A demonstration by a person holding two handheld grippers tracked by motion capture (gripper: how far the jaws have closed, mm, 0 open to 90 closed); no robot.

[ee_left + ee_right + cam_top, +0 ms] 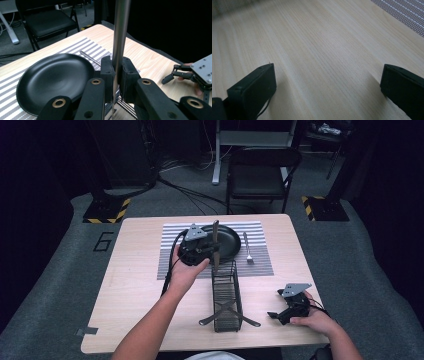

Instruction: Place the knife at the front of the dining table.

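The left tongs [116, 75] gripped an upright knife [119, 37] above the wire caddy [226, 295]; the right tongs [329, 82] stood released near the desk's [135, 285] right edge.

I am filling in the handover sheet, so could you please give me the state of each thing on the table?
Left gripper: shut on the knife.
Knife: upright, above the mesh caddy.
Right gripper: open, holding nothing, low over the table.
Mesh caddy: upright, utensils lying across it.
Black plate: empty, on the striped placemat.
Fork: flat on the placemat.

1 plate [231, 241], 1 fork [247, 248], 1 knife [215, 242], 1 mesh caddy [226, 295], 1 placemat [260, 262].
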